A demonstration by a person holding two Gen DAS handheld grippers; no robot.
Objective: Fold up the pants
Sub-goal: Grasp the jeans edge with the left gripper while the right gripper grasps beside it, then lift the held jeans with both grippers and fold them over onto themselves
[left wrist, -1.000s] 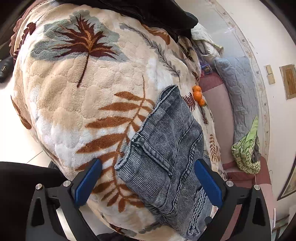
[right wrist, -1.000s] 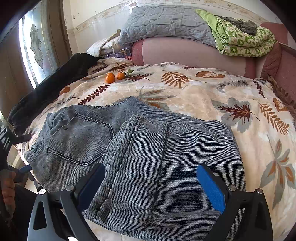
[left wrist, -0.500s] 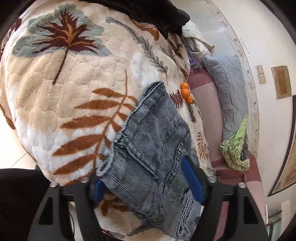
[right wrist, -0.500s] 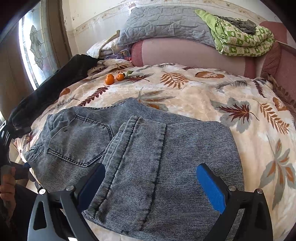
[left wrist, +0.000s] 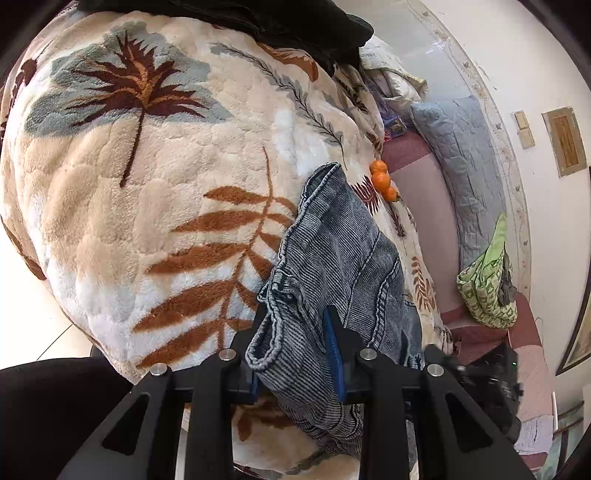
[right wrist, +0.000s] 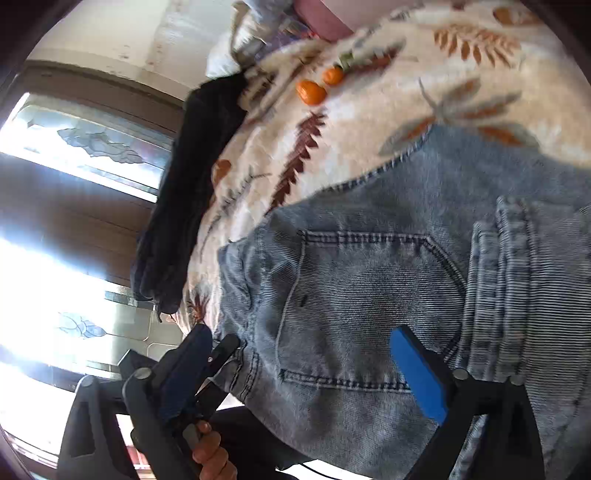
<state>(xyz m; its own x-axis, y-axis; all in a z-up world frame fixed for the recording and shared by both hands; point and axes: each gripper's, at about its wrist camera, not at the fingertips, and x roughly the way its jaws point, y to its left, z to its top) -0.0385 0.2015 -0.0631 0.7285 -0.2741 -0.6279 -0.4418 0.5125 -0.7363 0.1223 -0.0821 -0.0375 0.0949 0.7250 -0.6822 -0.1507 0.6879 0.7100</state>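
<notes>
Left wrist view: the left gripper [left wrist: 295,354] has its jaws closing, and the waistband corner of the pants [left wrist: 343,266] sits bunched between the two blue pads, the denim puckered where they squeeze it, so it is grasping the pants. The pants are faded grey-blue denim, lying partly folded at the near edge of a bed covered by a cream fleece blanket [left wrist: 147,184] printed with brown and grey leaves. A small cluster of oranges [left wrist: 382,181] rests on the blanket beyond the far end of the denim. A black garment [left wrist: 258,18] lies across the far side of the blanket. By the wall are a grey quilted pillow [left wrist: 465,158] and a folded green patterned cloth [left wrist: 487,288]. Right wrist view, somewhat motion-blurred and strongly tilted: the right gripper [right wrist: 303,362] hangs just over the seat of the pants [right wrist: 369,295], its blue pads wide apart and straddling the back pocket [right wrist: 369,306]; the jaws are closing, denim lies between them, but the pads do not press it, so this gripper is not yet grasping. The left pad sits by the waistband edge, close to the other gripper's black frame, and a hand [right wrist: 212,456] gripping that frame shows at the bottom. A folded leg hem lies over the pants at right. The oranges [right wrist: 319,86] and the black garment [right wrist: 184,192] appear beyond, with a bright patterned-glass window [right wrist: 74,147] at left.
</notes>
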